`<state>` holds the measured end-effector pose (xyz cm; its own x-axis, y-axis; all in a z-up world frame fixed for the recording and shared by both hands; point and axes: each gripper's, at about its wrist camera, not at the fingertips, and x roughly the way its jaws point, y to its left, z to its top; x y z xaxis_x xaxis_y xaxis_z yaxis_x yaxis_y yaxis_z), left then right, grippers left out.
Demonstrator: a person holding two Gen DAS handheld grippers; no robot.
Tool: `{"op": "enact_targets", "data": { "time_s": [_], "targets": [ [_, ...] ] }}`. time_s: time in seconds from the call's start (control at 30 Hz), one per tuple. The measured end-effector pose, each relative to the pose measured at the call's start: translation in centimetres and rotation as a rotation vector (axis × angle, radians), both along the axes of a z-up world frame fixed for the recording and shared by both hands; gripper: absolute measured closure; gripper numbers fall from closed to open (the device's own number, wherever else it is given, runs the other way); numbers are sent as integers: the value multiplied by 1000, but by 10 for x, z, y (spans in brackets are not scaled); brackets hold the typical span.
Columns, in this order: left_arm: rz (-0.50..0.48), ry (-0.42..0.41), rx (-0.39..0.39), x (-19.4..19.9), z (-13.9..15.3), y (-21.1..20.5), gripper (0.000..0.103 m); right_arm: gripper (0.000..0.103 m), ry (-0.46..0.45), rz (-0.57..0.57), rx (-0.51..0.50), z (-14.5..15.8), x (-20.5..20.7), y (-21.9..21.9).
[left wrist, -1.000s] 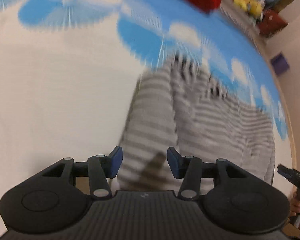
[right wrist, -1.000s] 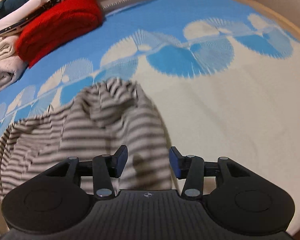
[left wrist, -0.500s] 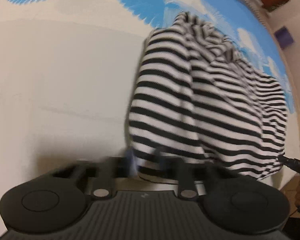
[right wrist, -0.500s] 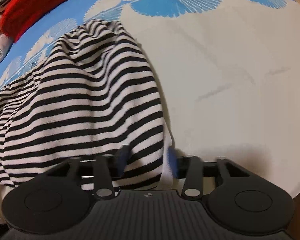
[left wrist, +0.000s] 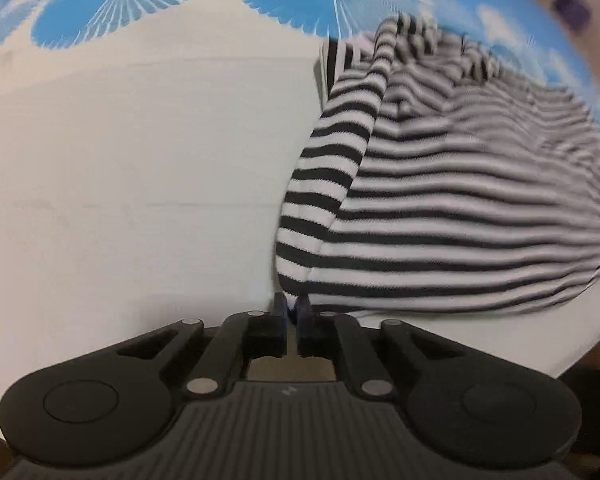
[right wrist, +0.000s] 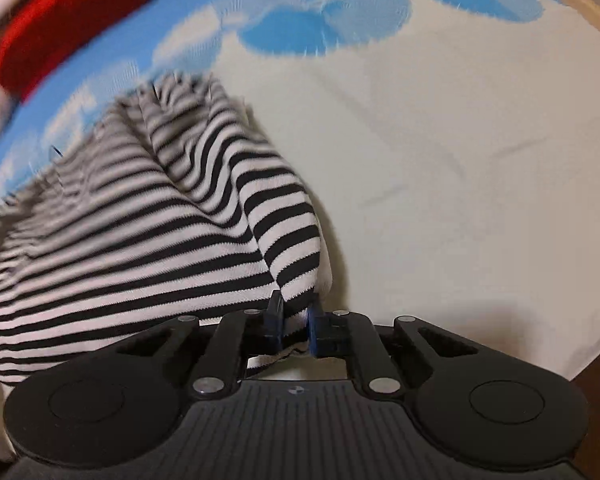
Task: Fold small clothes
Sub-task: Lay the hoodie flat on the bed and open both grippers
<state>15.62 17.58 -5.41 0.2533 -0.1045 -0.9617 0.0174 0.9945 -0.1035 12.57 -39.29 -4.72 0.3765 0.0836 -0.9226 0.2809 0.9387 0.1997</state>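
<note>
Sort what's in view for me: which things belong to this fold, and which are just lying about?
In the job: striped top, left hand-held gripper, right hand-held gripper, both clamped on its edge.

Lying about: red knit, blue-patterned cloth underneath, purple item.

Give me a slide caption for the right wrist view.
Right tool clamps a corner of the striped garment above the blue-and-white sheet.

Cream cloth [left wrist: 120,160] with blue fan pattern [right wrist: 284,32]; red knit bundle [right wrist: 68,36] at its far edge.
</note>
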Motion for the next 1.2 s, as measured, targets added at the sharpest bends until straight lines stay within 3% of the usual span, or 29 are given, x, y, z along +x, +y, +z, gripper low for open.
{"op": "enact_targets", "data": {
  "time_s": [0.07, 0.17, 0.3, 0.4, 0.5, 0.63, 0.77, 0.9, 1.07, 1.17, 1.2],
  "targets": [
    [11, -74, -2, 0, 14, -1, 91, 87, -3, -35, -3, 4, 0, -1],
    [35, -196, -80, 2, 37, 1, 78, 79, -81, -81, -51, 20, -4, -6],
    [-45, -239, -142, 9, 44, -23, 78, 76, -191, -40, 7, 28, -3, -4],
    [-138, -234, -125, 13, 41, -55, 78, 76, -140, 59, 51, 13, 4, 10],
    [-178, -191, -98, 19, 25, -71, 75, 75, -7, 167, -54, -13, 11, 31],
    [-128, -111, 38, 36, -2, -70, 75, 75, -35, 183, -122, -8, 12, 48],
    [46, -224, 6, 48, 17, -47, 74, 75, -188, 203, -125, 15, 22, 58],
    [77, -355, -28, 56, 32, -49, 67, 72, -354, 279, -88, 29, 33, 77],
    [24, -455, 20, 84, 29, -66, 49, 67, -344, 413, -116, 19, 51, 113],
    [1, -457, 46, 102, 14, -68, 49, 66, -320, 497, -190, 9, 58, 136],
    [-5, -452, 53, 106, 9, -69, 53, 66, -303, 512, -214, 5, 60, 141]
  ]
}}
